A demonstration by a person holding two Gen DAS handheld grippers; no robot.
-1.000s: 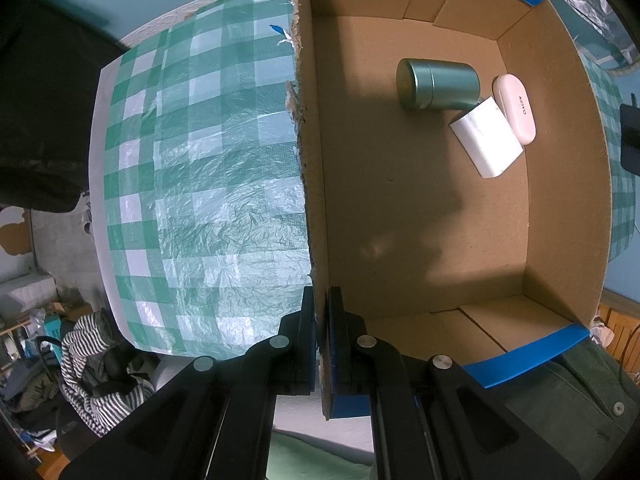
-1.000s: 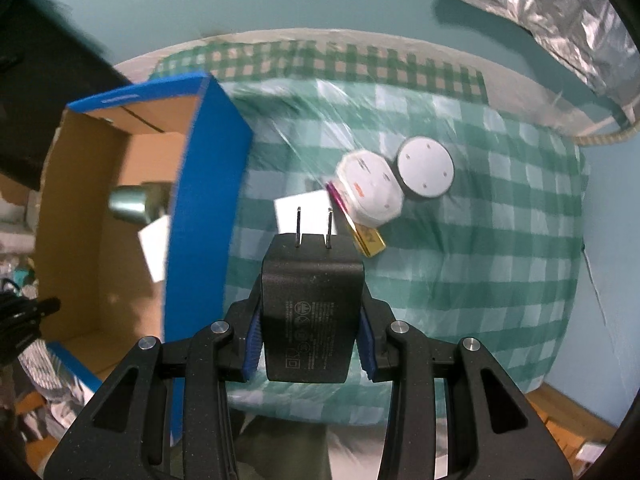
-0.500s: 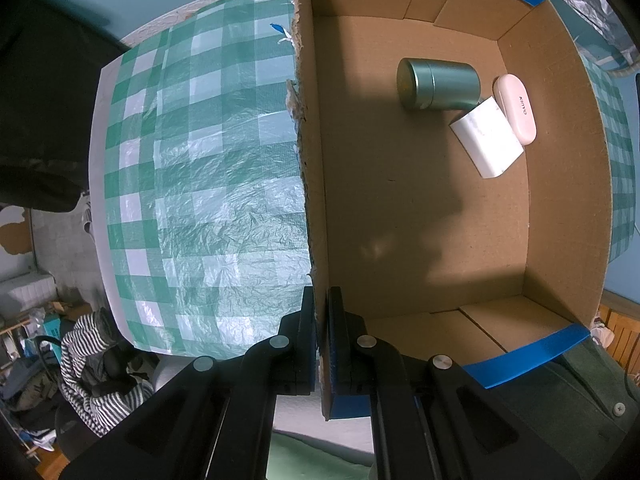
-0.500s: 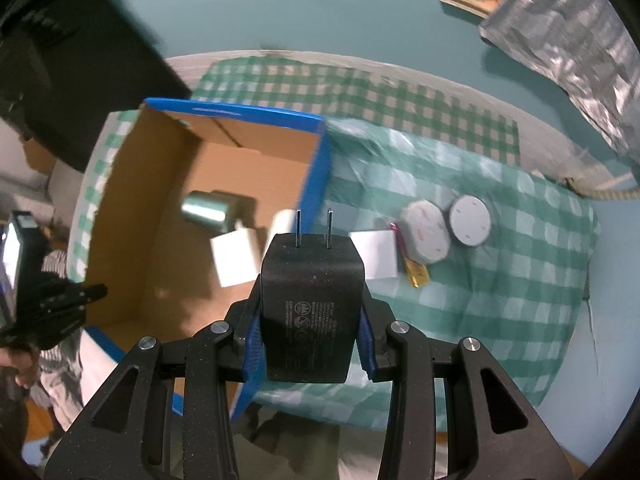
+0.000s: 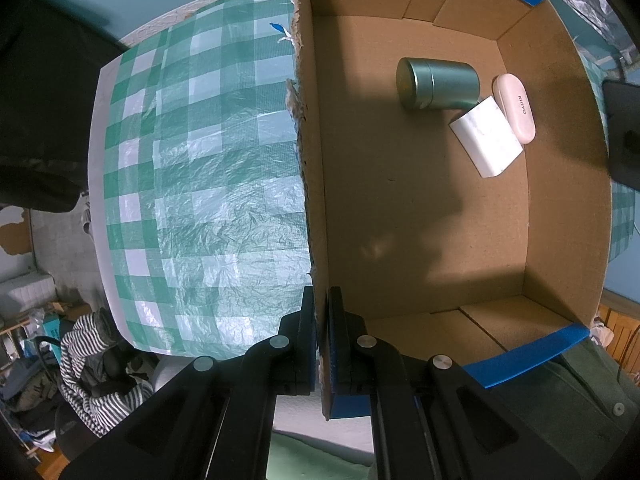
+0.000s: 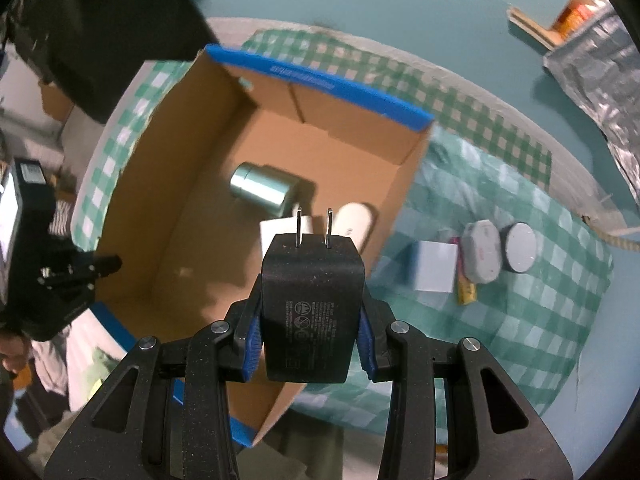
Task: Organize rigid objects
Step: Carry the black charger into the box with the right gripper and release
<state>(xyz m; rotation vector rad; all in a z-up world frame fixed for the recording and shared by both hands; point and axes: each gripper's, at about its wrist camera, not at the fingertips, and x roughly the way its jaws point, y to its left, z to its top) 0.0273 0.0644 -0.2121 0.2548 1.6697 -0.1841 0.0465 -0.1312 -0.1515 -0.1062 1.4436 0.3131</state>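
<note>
Two hand-held grippers are busy: your left hand-held gripper is pinching the side wall of the cardboard box on the counter, and your right hand-held gripper is squeezing the black plug up in the air over the box. Hold the wall tight so the box stays put. Lower the plug over a bare spot, away from the green can, then let go softly.

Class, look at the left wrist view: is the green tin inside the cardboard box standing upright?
No. The green tin lies on its side on the floor of the cardboard box, beside a white block.
</note>
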